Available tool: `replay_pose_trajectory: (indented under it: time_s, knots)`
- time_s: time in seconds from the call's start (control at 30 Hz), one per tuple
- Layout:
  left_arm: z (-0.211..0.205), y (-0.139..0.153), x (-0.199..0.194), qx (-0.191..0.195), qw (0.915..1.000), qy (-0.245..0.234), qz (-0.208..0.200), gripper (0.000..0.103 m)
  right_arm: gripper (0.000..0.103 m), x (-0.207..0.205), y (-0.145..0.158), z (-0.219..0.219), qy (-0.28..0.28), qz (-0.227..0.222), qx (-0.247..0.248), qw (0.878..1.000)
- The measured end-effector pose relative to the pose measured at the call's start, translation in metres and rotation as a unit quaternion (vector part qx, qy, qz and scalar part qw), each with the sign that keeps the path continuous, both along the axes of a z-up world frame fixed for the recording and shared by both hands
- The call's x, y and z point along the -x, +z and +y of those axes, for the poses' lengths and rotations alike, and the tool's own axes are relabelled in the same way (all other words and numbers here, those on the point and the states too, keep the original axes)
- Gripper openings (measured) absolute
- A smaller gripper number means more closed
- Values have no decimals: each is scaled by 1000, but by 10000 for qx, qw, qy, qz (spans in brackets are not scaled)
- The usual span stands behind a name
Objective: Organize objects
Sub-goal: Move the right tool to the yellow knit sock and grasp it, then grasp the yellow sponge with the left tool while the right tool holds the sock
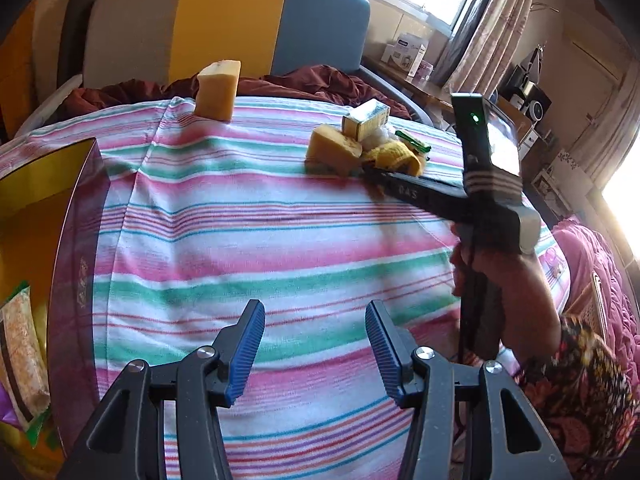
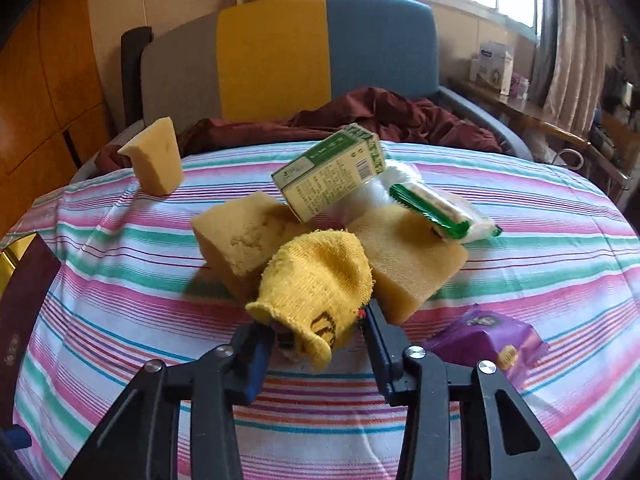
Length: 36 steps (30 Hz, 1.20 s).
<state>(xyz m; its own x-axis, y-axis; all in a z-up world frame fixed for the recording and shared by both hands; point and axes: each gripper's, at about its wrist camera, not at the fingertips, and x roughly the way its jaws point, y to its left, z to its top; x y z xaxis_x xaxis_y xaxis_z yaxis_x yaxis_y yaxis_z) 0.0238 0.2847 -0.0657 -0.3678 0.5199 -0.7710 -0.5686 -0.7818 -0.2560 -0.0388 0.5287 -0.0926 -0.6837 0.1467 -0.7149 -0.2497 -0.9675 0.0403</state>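
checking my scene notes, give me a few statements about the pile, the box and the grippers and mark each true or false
1. The right gripper is closed on the yellow cloth. True.
2. The left gripper holds a sponge. False: it is open and empty above the striped sheet.
3. The green carton lies flat on the sheet. False: it rests tilted on top of the pile.
4. One sponge stands apart from the pile. True.
5. The purple packet sits on top of the pile. False: it lies on the sheet beside the right gripper.
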Motion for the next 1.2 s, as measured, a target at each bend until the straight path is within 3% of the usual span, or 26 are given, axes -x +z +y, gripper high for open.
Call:
replay_pose_trajectory:
  time_s: [0.4, 0.57, 0.7, 0.9, 1.0, 1.2]
  knots:
    - [44, 3, 43, 145, 9995, 105, 274, 53, 34, -29, 5, -4, -580, 25, -402, 9975]
    - [73, 5, 66, 222, 9975, 30, 664, 59, 33, -35, 3, 4, -719, 27, -216, 9972]
    - [99, 1, 90, 174, 9973, -50, 705, 66, 33, -37, 1, 8, -773, 72, -71, 9970]
    - [136, -8, 113, 398, 9941, -379, 933, 67, 33, -39, -2, 13, -869, 116, 76, 9961]
    - [149, -14, 127, 367, 9949, -443, 827, 68, 33, -39, -3, 15, -893, 116, 134, 9958]
    - [169, -35, 138, 730, 9924, -539, 835, 68, 33, -37, -5, 15, -900, 91, 160, 9958]
